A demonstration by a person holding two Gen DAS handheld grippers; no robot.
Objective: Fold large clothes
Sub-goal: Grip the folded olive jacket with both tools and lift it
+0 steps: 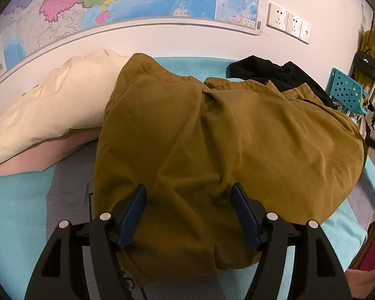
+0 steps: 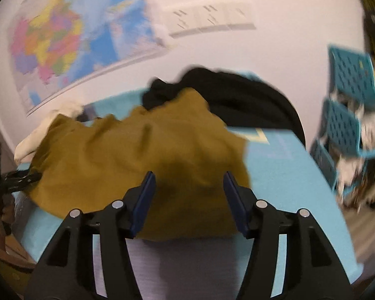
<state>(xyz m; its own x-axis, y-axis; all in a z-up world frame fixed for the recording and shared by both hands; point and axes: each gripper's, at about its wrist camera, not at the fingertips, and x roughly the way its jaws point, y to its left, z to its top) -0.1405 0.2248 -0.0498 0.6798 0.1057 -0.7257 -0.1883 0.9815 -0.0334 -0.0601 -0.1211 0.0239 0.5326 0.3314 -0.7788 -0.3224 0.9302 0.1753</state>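
Note:
A large mustard-brown garment [image 1: 212,145] lies bunched on the teal and grey bed cover [image 1: 17,205]. My left gripper [image 1: 188,195] is open, its blue pads [image 1: 135,215] just above the garment's near part, holding nothing. In the right wrist view, which is blurred, the same garment [image 2: 142,155] lies ahead and my right gripper [image 2: 188,182] is open over its near edge, empty. The left gripper shows as a dark shape at the left edge [image 2: 10,177] of that view.
A cream duvet [image 1: 62,100] over a pink pillow [image 1: 42,157] lies at the left. A black garment [image 1: 275,72] lies behind the brown one. A teal perforated rack [image 1: 347,92] with clothes stands right of the bed. A map [image 1: 112,0] hangs on the wall.

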